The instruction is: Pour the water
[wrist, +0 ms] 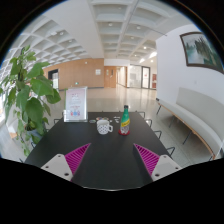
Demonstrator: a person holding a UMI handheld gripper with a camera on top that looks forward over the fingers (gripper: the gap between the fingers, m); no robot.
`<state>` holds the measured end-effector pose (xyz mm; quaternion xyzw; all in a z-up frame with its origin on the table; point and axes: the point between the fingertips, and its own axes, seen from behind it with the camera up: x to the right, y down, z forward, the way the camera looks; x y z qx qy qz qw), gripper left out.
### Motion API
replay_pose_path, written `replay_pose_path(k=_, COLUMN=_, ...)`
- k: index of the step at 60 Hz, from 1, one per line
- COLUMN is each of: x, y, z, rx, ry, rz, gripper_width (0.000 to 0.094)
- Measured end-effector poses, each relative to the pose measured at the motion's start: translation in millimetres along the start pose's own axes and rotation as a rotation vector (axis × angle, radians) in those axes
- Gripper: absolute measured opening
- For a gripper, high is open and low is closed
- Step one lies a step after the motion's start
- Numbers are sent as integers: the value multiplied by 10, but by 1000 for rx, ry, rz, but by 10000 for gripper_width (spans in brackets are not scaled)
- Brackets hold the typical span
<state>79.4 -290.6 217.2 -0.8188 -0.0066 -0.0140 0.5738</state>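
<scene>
Approach stage, by my reading; nothing grasped yet. Green bottle with red cap stands upright at the far side of the dark bench, well beyond the fingers. Just beside it, to its left, a white cup; whether they touch, can't tell. Standing sign card farther left; potted plant off the bench edge.

To do it well: advance level, centre the bottle between the pads, take it at mid-body, avoid clipping the cup.

Gripper: fingers spread wide, pink pads bare, holding and touching nothing.
</scene>
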Motion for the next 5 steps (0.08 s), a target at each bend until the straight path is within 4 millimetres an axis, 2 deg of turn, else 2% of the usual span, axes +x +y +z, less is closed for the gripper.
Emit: replay_pose_path(k=5, x=-27, y=-15, z=-69, rx=7, ry=-10, rz=-8, gripper_width=858)
